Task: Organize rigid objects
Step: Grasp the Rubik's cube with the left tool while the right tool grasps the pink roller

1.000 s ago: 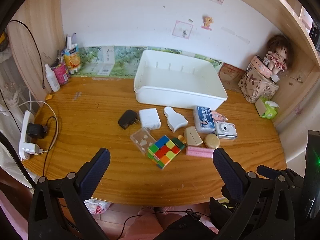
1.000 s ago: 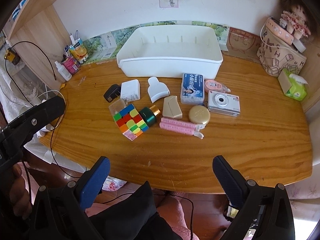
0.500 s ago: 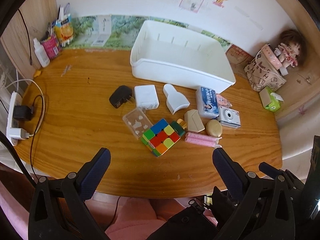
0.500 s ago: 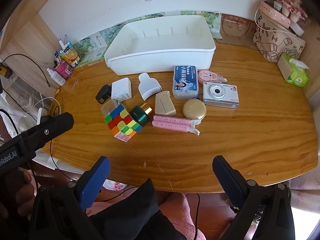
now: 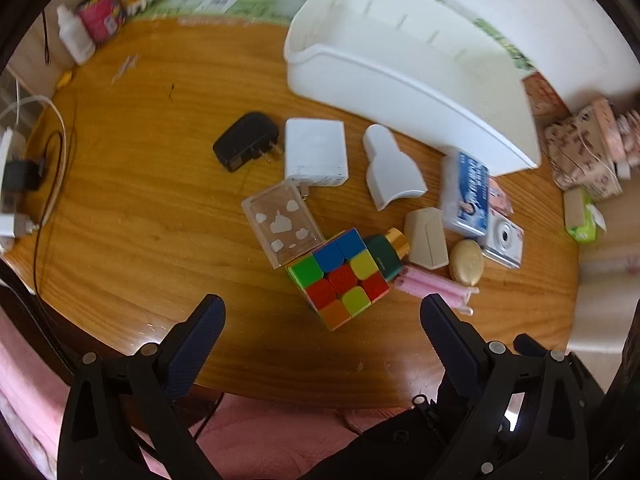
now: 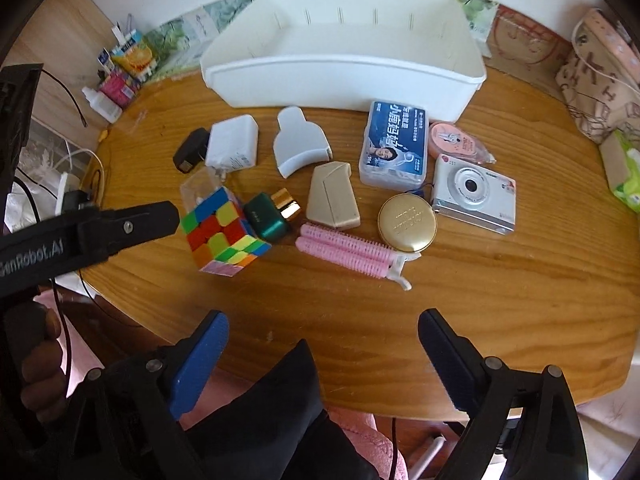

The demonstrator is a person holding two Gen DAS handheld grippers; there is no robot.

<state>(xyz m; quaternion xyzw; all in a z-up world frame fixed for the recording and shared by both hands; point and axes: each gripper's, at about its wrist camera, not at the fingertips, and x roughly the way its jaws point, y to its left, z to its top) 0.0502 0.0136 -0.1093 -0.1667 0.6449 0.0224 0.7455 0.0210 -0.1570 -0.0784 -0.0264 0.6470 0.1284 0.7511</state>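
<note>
A white bin (image 5: 404,60) (image 6: 344,60) stands at the back of the wooden table (image 6: 480,300). In front of it lie a colour cube (image 5: 340,276) (image 6: 220,232), a clear case (image 5: 280,224), a black plug (image 5: 246,146), a white charger (image 5: 316,152), a white scoop-shaped piece (image 6: 300,146), a blue box (image 6: 394,142), a white camera (image 6: 472,194), a gold round tin (image 6: 407,222) and pink rollers (image 6: 344,250). My left gripper (image 5: 322,320) is open, just short of the cube. My right gripper (image 6: 322,332) is open over the front edge.
Bottles and cartons (image 5: 104,12) stand at the back left. A power strip with cables (image 5: 16,184) lies at the left edge. A patterned bag (image 6: 600,80) and a green tissue pack (image 6: 626,172) sit at the right. A green bottle (image 6: 266,218) and beige case (image 6: 332,196) lie mid-table.
Both grippers have moved forward and down toward the table; the objects look larger. The left gripper has closed in on the colour cube. Both stay open.
</note>
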